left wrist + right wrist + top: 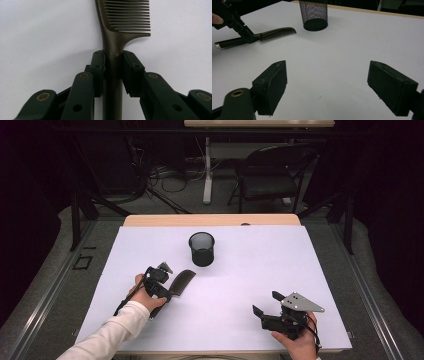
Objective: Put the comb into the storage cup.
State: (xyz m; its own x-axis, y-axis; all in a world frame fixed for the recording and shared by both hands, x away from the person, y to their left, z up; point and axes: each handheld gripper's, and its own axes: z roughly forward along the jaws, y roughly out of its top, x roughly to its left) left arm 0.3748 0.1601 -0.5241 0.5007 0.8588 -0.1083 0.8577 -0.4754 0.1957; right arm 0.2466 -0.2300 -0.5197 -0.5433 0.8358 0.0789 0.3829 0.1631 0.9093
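between the left gripper's (113,62) closed fingers (98,67) sits the comb (117,30) handle, low over the counter's (240,285) left half; not yet in the mesh cup (201,248). right gripper (270,307) fingers gape empty near the front edge.

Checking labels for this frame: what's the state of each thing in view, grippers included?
Comb: lying on the white table, handle clamped, teeth end free.
Left gripper: shut on the comb's handle, low at the table.
Right gripper: open, nothing between its jaws, just above the table.
Mesh cup: upright, open top, apart from the comb; contents cannot be told.
Chair: upright beyond the table, unoccupied.
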